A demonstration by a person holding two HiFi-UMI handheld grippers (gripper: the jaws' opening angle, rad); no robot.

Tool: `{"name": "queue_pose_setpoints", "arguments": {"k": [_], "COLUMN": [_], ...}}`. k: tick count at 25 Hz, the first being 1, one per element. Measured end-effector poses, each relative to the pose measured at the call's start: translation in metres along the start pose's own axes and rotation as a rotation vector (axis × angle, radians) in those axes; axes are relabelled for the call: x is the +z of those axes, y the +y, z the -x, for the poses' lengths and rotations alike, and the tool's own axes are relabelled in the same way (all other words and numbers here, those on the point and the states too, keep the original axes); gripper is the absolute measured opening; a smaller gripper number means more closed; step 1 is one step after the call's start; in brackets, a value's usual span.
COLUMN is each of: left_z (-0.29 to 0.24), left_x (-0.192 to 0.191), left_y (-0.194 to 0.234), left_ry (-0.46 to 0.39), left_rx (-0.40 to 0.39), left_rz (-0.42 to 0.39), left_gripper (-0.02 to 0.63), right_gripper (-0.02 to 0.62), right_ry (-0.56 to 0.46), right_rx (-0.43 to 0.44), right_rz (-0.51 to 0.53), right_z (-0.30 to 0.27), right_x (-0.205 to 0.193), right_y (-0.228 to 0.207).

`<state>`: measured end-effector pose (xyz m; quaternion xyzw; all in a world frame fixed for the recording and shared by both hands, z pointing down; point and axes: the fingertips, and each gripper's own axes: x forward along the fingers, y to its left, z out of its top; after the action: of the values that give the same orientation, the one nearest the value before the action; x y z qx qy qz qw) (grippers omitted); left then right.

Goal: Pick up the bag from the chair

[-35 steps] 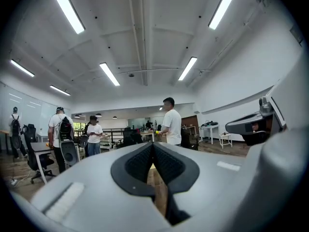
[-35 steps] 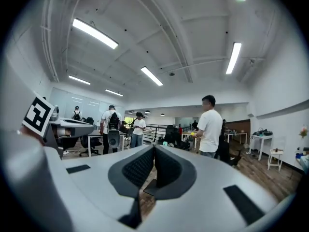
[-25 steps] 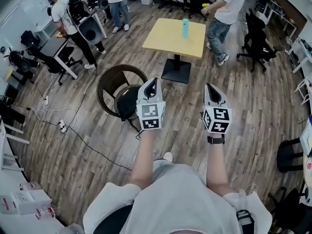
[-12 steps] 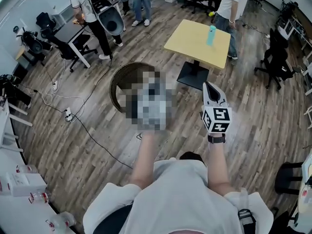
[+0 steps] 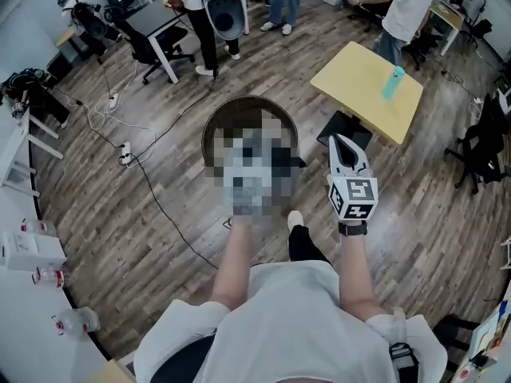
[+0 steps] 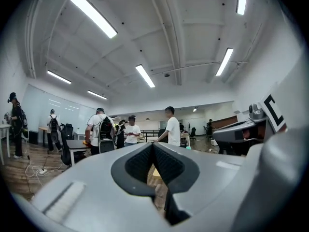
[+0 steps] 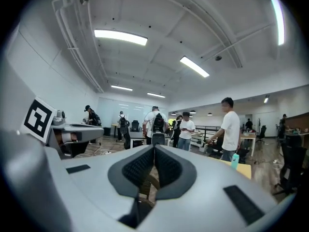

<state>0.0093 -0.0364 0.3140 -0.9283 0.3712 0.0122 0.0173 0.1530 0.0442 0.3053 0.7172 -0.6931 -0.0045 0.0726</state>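
Head view looks steeply down on a wood floor (image 5: 120, 238), where the person's two forearms reach forward over a round wicker chair (image 5: 239, 104) that stands just ahead of them. The bag (image 5: 284, 159) lies on the chair's seat, but only a dark edge of it shows at the seat's right side; the rest is covered in this view, and so is the left gripper. The right gripper (image 5: 341, 144) is held level to the right of the chair, apart from it, its marker cube facing the camera and its jaws drawn together to a point. Left gripper view shows the left gripper (image 6: 153, 151) with its ribbed dark pads (image 6: 169, 166) pressed together and nothing between them; the right gripper's side shows at the right edge. Right gripper view shows the same for the right gripper: pads (image 7: 169, 168) closed on each other, empty, with a bit of the chair's woven frame visible low behind them and the left gripper's side at the left. Neither gripper touches the bag or the chair. Beyond the chair to the right stands a yellow table (image 5: 359, 94) with a teal bottle (image 5: 391, 82) upright on it. Several people (image 5: 407, 6) stand farther back among desks and office chairs, and a black cable (image 5: 164, 218) trails across the floor at the left.
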Motion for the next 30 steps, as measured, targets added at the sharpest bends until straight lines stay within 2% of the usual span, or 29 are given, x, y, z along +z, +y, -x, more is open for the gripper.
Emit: {"name": "queue_pose_setpoints", "arguments": {"k": [8, 19, 22, 25, 27, 30], "left_z": [-0.047, -0.116, -0.13, -0.138, -0.142, -0.143], "left_x": [0.006, 0.014, 0.01, 0.008, 0.003, -0.014], "left_y": [0.056, 0.103, 0.113, 0.12, 0.124, 0.133], "left_ry": [-0.009, -0.015, -0.013, -0.045, -0.052, -0.015], "left_rx": [0.125, 0.25, 0.275, 0.274, 0.286, 0.318], "left_rz": [-0.026, -0.082, -0.056, 0.016, 0.022, 0.028], "left_gripper": [0.009, 0.009, 0.009, 0.009, 0.009, 0.009], "right_gripper": [0.011, 0.011, 0.011, 0.009, 0.009, 0.009], "right_ry": [-0.046, -0.11, -0.118, -0.126, -0.126, -0.121], "right_rx": [0.182, 0.334, 0.388, 0.455, 0.489, 0.538], "right_rz": [0.01, 0.007, 0.005, -0.002, -0.042, -0.149], "right_z": [-0.108, -0.215, -0.239, -0.256, -0.267, -0.28], "right_x": [0.019, 0.038, 0.039, 0.034, 0.028, 0.016], "right_y": [0.009, -0.003, 0.0, 0.009, 0.012, 0.018]}}
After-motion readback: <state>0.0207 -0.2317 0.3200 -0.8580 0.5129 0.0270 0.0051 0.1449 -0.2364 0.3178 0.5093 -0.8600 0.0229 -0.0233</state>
